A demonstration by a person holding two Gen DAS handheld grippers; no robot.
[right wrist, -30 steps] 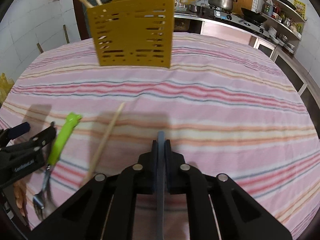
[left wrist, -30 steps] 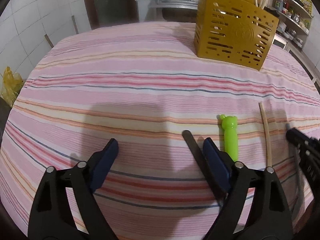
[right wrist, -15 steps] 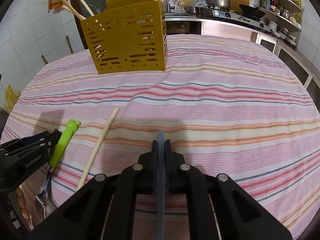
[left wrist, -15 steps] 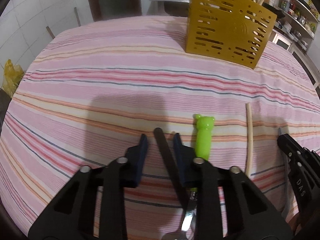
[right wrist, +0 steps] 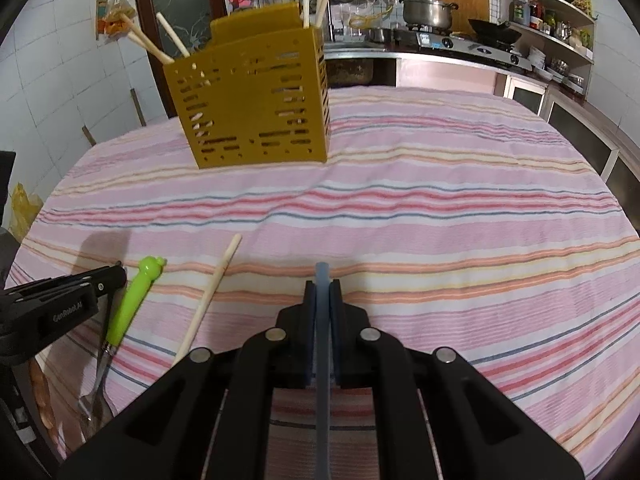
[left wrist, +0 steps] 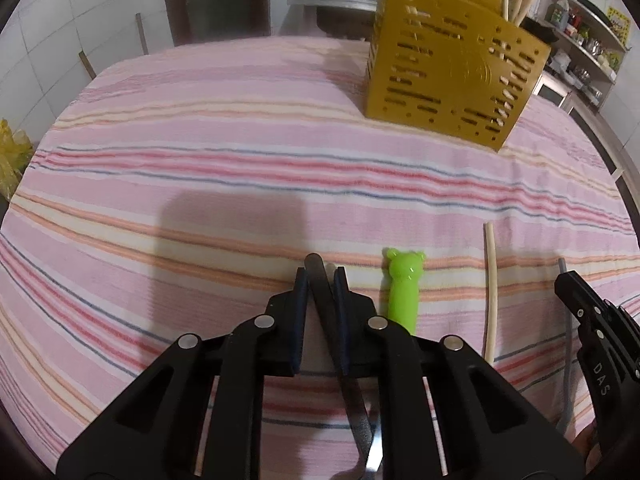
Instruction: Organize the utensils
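Note:
My left gripper (left wrist: 321, 280) is shut on a black-handled utensil (left wrist: 320, 276); its metal end runs back under the gripper. My right gripper (right wrist: 322, 286) is shut on a grey-blue handled utensil (right wrist: 322, 300). A green bear-topped fork (left wrist: 404, 288) lies on the striped cloth just right of the left gripper and also shows in the right wrist view (right wrist: 136, 300). A pale chopstick (left wrist: 491, 288) lies right of the fork, also in the right wrist view (right wrist: 212, 292). The yellow slotted utensil holder (left wrist: 452, 80) stands at the far side with chopsticks in it, also in the right wrist view (right wrist: 252, 96).
The table carries a pink striped cloth (right wrist: 440, 220). A kitchen counter with a pot (right wrist: 428, 12) and stove lies behind. Shelves (right wrist: 552, 20) stand at the right. A yellow bag (left wrist: 10, 156) sits off the table's left edge.
My left gripper went from wide open to shut on the black-handled utensil. The right gripper stayed shut on its utensil and rose a little, so the holder appears higher in view.

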